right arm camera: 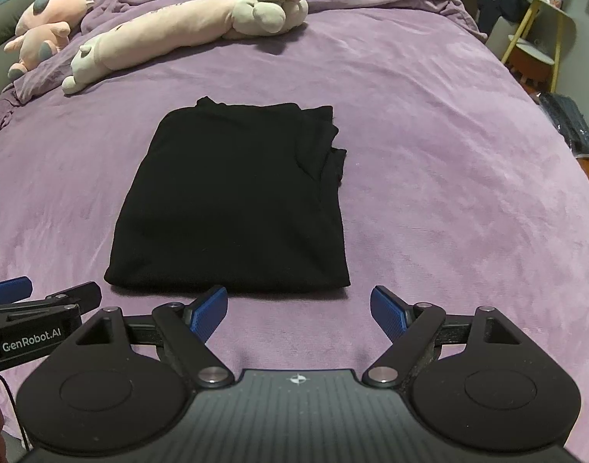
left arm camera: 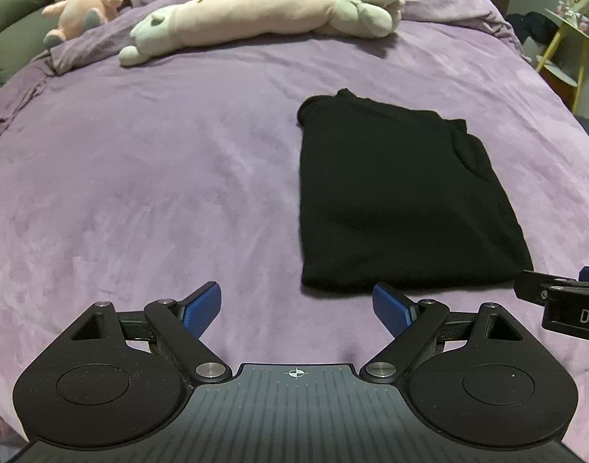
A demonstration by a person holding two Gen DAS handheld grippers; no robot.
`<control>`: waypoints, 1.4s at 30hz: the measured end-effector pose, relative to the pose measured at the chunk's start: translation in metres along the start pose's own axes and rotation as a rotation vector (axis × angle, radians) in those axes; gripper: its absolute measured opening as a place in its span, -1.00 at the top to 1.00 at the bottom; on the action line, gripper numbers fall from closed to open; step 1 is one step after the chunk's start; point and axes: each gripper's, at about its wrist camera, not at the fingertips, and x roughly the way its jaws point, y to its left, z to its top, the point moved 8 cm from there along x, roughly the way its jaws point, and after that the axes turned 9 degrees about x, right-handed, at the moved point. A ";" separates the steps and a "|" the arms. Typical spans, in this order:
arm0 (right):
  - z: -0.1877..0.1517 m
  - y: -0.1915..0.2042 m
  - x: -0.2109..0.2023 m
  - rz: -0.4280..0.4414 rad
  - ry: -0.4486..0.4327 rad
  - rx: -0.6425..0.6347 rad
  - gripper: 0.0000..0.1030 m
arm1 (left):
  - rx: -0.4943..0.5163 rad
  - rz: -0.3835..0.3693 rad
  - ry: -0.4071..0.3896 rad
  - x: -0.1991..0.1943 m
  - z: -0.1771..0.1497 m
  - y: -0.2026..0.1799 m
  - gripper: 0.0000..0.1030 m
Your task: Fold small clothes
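Left wrist view. The left gripper (left arm camera: pixel 296 310) is shown with its jaws spread wide and nothing between the blue ribbed pads (left arm camera: pixel 203 305); only purple bedspread (left arm camera: pixel 140 193) is seen in the gap. The black garment (left arm camera: pixel 402 200) is seen ahead and to the right, lying flat on the bedspread as a compact, roughly rectangular packet, its near edge just beyond the right pad. The fold is judged largely done; a further halving or a final tidying may be all that is left. The cloth reads as soft, matte knit, the bedspread as a velvety, lightly creased plush.

Right wrist view. The right gripper (right arm camera: pixel 298 310) is likewise shown agape and empty, the garment (right arm camera: pixel 236 200) lying directly ahead, untouched. Layered edges and a bunched sleeve or collar are visible along the packet's right side. The other gripper's fingers (right arm camera: pixel 9 285) enter at the lower left. A long cream plush toy (right arm camera: pixel 178 27) and a pink plush toy (right arm camera: pixel 43 27) lie well apart from the garment, near the head of the bed.
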 end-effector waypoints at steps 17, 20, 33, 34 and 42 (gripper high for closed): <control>0.001 -0.002 -0.002 -0.008 -0.007 0.005 -0.59 | -0.011 -0.014 0.044 0.002 -0.006 -0.002 -0.76; 0.001 -0.002 -0.003 -0.009 -0.009 0.008 -0.59 | -0.012 -0.016 0.048 0.003 -0.006 -0.002 -0.76; -0.001 0.000 -0.004 -0.010 -0.010 0.012 -0.59 | -0.013 -0.015 0.052 0.003 -0.007 -0.002 -0.76; -0.001 0.000 -0.004 -0.010 -0.010 0.012 -0.59 | -0.013 -0.015 0.053 0.003 -0.007 -0.002 -0.76; -0.001 0.000 -0.004 -0.010 -0.011 0.016 -0.59 | -0.006 -0.016 0.058 0.003 -0.009 -0.004 -0.76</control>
